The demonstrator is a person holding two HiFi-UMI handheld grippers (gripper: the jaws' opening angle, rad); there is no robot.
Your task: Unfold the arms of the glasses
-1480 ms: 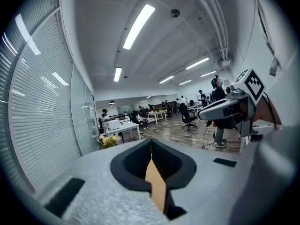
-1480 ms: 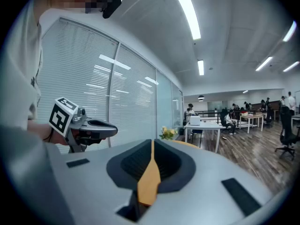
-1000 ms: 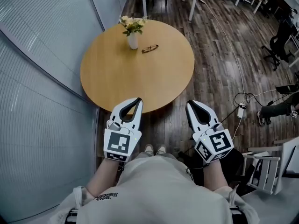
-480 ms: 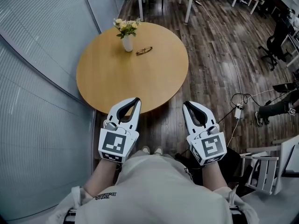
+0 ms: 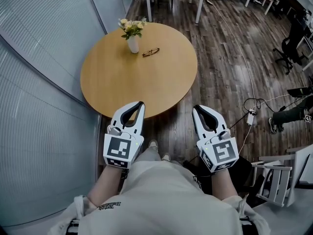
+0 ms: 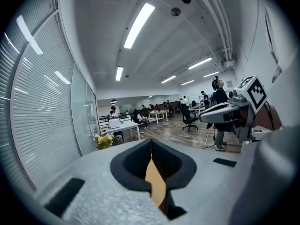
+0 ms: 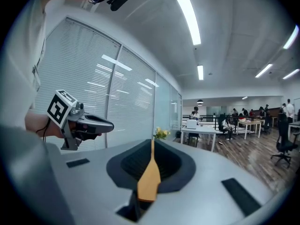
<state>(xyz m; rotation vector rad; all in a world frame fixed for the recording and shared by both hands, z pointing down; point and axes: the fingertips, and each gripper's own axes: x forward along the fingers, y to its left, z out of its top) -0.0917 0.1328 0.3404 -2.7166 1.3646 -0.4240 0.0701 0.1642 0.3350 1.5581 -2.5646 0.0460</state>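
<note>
Standing back from a round wooden table (image 5: 137, 84), a person holds a gripper in each hand, low and close to the body, both pointing forward over a dark plank floor (image 5: 220, 58). The left gripper (image 5: 140, 103) has its tips just over the table's near edge; its own view shows the jaws closed together at the tips with nothing between them, only a sliver of tabletop seen through the hollow behind. The right gripper (image 5: 195, 108) sits level with it and well apart, off the table's right side above the floor, its jaws likewise pressed together and empty. The glasses (image 5: 151, 52) lie on the far part of the table, well away from both grippers, just to the right of a white vase (image 5: 132, 45) holding pale flowers (image 5: 130, 27). They are too small to tell how their arms are set. From the left gripper view the flowers (image 6: 104, 140) appear beyond the closed tips, to the left. A window wall with blinds (image 5: 44, 58) curves along the table's left.
</note>
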